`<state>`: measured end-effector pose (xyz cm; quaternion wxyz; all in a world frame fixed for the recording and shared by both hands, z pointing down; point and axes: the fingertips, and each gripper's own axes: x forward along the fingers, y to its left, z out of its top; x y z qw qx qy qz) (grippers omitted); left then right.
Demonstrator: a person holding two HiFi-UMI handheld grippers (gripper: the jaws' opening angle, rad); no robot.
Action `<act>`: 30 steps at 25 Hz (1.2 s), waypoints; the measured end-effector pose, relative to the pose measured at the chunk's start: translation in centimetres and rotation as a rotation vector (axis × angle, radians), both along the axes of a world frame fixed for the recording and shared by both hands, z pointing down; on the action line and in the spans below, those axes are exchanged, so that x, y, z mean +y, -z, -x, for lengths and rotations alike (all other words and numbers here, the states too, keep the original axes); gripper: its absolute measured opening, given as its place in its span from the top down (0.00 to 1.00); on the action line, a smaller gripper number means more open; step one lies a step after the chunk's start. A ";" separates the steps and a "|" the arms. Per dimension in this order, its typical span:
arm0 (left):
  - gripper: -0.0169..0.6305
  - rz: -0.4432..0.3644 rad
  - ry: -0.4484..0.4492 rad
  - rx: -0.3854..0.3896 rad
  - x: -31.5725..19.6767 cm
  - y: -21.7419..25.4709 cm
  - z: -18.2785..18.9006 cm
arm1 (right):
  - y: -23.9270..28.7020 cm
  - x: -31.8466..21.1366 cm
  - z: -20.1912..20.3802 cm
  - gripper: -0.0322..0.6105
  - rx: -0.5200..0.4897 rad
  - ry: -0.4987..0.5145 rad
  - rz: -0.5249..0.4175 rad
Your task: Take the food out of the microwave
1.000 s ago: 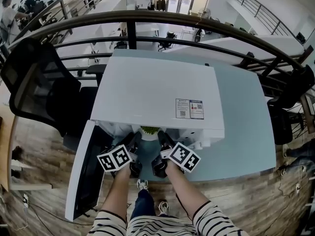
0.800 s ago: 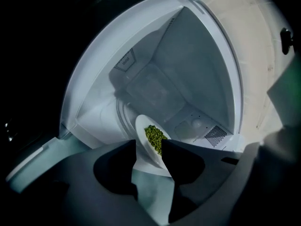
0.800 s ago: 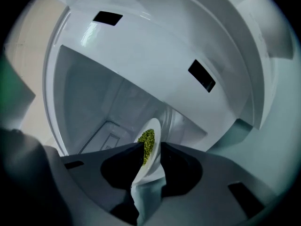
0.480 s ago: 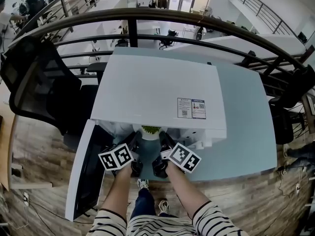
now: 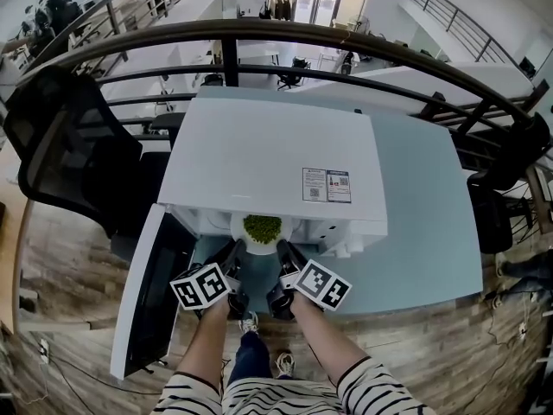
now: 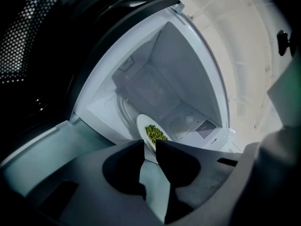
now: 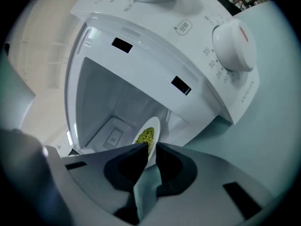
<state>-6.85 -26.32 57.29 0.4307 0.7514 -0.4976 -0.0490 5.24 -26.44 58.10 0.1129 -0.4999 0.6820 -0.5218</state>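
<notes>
A white plate [image 5: 262, 230] of green peas sticks halfway out of the white microwave [image 5: 268, 158], whose door [image 5: 151, 292] hangs open to the left. My left gripper [image 5: 235, 251] grips the plate's left rim and my right gripper [image 5: 283, 249] its right rim. In the left gripper view the plate [image 6: 153, 134] has its edge pinched in the left gripper [image 6: 149, 147]. The right gripper view shows the plate [image 7: 149, 136] clamped the same way by the right gripper [image 7: 150, 149]. Both pairs of jaws have just been closing on the rim.
The microwave stands on a pale blue table [image 5: 432, 214]. A black mesh chair [image 5: 69, 154] is at the left and a dark railing [image 5: 259, 33] runs behind. The timer dial [image 7: 233, 46] sits right of the cavity.
The plate has slid out of the cavity toward me, so the peas show more. Both grippers have drawn back with it.
</notes>
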 end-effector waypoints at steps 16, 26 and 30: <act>0.83 -0.083 0.028 0.002 8.2 3.2 -1.0 | 3.0 7.5 -1.0 0.85 -0.019 0.052 -0.057; 0.83 -0.124 0.037 0.003 14.3 5.3 -2.6 | 5.0 13.3 -2.6 0.85 -0.030 0.076 -0.091; 0.83 -0.135 0.046 0.010 16.5 6.1 -3.5 | 5.9 15.3 -3.5 0.85 -0.034 0.089 -0.103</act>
